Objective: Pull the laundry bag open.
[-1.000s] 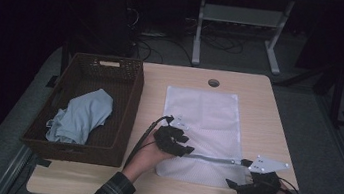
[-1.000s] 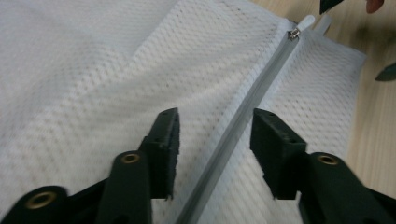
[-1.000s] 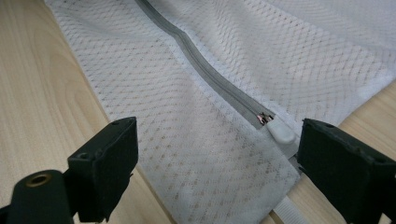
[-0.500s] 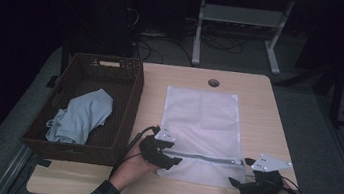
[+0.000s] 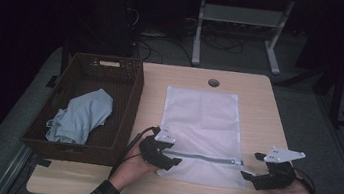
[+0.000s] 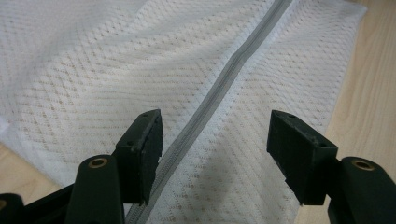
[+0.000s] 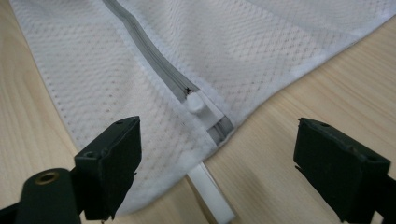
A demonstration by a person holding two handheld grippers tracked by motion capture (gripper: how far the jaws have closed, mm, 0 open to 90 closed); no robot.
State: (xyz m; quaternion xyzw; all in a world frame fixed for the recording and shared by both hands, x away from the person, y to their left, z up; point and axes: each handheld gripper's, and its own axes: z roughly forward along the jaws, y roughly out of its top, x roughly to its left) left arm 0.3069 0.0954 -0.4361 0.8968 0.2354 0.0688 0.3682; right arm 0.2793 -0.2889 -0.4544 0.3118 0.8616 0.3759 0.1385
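My left gripper, its jaws just opened and apart, straddles the zipper of the mesh bag near the desk's front edge; my right gripper gapes beside the bag's zipper pull.

Lab or test room, dim. Pale wood worktop with cable hole; grey carpet floor; loose cables and metal desk frame behind; dark equipment in shadow.

No writing to read here: the white mesh zip bag is blank, and the pale tag on the far rim of the brown woven basket beside it is too small to make out.
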